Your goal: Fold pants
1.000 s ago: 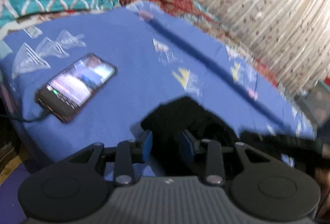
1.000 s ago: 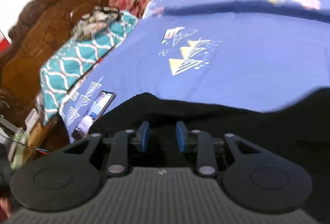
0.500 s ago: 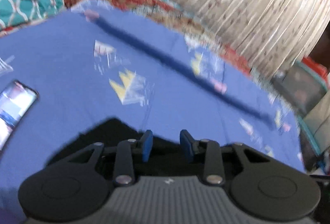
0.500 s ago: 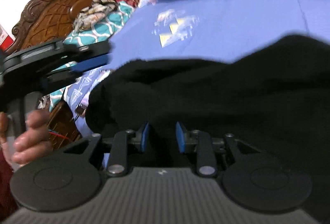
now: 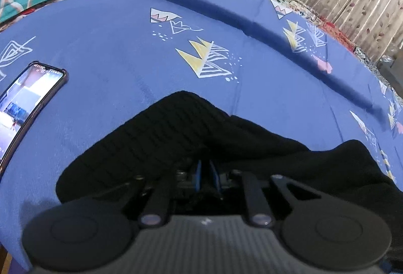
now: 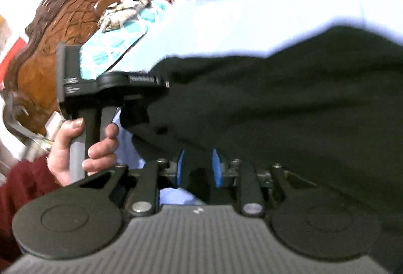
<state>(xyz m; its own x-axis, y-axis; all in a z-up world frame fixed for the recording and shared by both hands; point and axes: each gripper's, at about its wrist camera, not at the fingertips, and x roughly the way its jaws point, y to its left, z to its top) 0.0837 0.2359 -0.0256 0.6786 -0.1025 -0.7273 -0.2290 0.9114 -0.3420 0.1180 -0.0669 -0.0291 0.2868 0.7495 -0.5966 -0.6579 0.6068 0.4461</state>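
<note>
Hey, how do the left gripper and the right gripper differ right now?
The left gripper has its blue fingers nearly together, pinching the black pants; the right gripper has its fingers apart. The left one's view is sharp, over the blue bedsheet; the right one's is motion-blurred. Both sit at the pants' edge.

The left gripper (image 5: 206, 175) has its 2 blue pads (image 5: 198, 174) drawn nearly together. The right gripper (image 6: 199, 168) holds its 2 blue pads (image 6: 180, 168) apart. To the left of the right gripper, the person's left hand (image 6: 83, 145) wraps a grey handle.
</note>
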